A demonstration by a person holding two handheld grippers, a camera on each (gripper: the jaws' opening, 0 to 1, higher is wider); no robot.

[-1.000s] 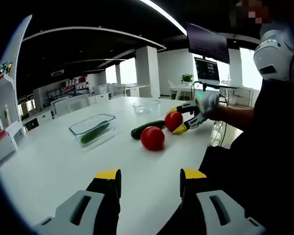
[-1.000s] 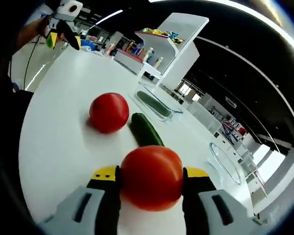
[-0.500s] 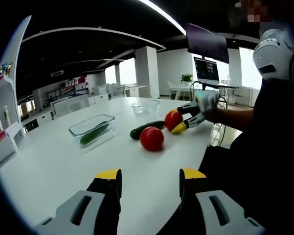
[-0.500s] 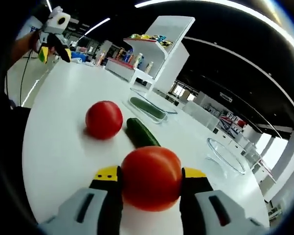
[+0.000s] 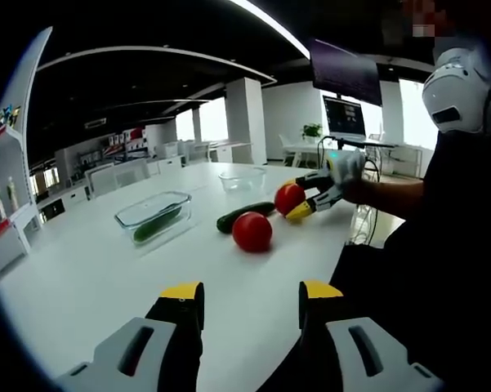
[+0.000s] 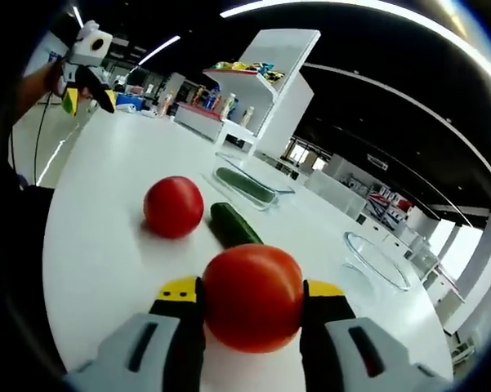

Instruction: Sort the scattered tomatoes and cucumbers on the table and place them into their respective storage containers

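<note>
Right gripper (image 6: 252,296) clamps 1 tomato (image 6: 252,297) between its jaws, above the white table (image 6: 98,245). A 2nd tomato (image 6: 173,207) lies on the table beside a cucumber (image 6: 233,225). Beyond, a rectangular glass box (image 6: 249,185) holds another cucumber; a round bowl (image 6: 376,260) stands apart. Left gripper (image 5: 251,304): jaws apart, holding nothing.

table (image 5: 82,278): tomato (image 5: 252,231) at centre
cucumber (image 5: 243,216): just behind tomato, 12 o'clock
box (image 5: 155,214): 10 o'clock (holds another cucumber)
</note>
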